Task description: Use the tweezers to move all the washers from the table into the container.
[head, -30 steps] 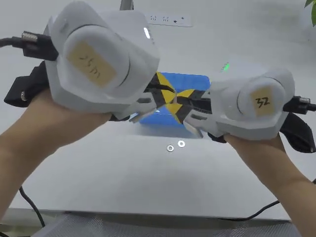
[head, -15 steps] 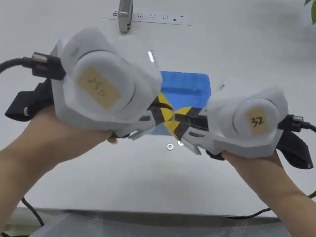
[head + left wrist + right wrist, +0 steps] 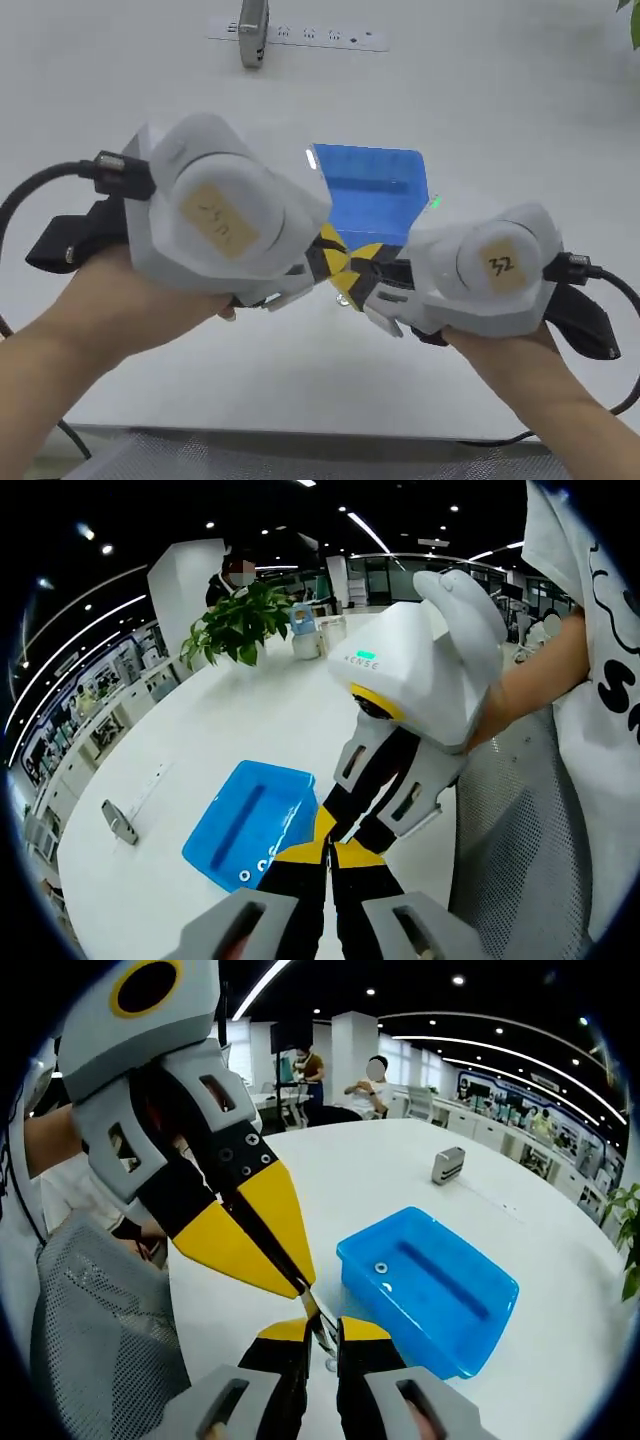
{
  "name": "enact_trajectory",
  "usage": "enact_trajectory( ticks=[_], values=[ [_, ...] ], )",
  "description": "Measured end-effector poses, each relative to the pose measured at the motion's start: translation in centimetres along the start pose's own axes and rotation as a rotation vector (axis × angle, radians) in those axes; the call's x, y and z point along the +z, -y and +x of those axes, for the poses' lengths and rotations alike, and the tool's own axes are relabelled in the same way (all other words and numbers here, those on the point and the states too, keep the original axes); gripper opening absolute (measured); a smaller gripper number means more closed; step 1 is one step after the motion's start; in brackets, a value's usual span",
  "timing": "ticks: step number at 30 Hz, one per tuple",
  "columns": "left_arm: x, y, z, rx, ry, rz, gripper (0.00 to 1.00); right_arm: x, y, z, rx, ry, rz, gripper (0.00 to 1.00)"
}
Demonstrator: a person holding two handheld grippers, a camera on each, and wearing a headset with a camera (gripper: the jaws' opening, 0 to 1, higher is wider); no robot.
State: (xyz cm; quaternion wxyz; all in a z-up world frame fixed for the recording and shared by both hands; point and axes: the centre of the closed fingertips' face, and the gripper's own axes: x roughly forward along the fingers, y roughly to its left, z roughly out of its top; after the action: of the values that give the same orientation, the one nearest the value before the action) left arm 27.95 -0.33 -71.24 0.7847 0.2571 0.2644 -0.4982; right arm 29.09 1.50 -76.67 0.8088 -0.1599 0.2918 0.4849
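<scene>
We are clamping the left gripper (image 3: 303,1282) and right gripper (image 3: 320,1326) onto the tweezers (image 3: 317,1312), tips pointing down at a washer (image 3: 344,299) just below, at lower centre.

White housings, yellow-and-black jaws. Left gripper (image 3: 333,252): black cable at 9 o'clock. Right gripper (image 3: 352,284): label "32", green lamp.

Container (image 3: 372,190) near side hidden behind right gripper (image 3: 352,285); tweezers (image 3: 312,1305) lower end lost between its jaws.
</scene>
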Motion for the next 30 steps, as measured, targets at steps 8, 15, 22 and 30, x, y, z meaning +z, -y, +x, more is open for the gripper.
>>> enact_trajectory(
  ticks=[8,15,22,30],
  values=[
    [-0.24,-0.26,0.24,0.003,0.003,-0.027,0.0,-0.25,0.24,0.18,0.008,0.0,0.038,0.06],
    [-0.12,-0.07,0.23,-0.003,0.001,-0.026,0.0,-0.35,0.02,-0.02,0.007,-0.008,0.025,0.06],
    [0.05,-0.02,0.25,-0.002,0.006,-0.027,0.0,-0.37,0.15,-0.21,0.0,-0.013,0.019,0.06],
    [-0.43,0.04,0.5,0.001,-0.019,-0.011,0.0,-0.63,0.05,0.1,0.003,-0.017,0.018,0.06]
  ],
)
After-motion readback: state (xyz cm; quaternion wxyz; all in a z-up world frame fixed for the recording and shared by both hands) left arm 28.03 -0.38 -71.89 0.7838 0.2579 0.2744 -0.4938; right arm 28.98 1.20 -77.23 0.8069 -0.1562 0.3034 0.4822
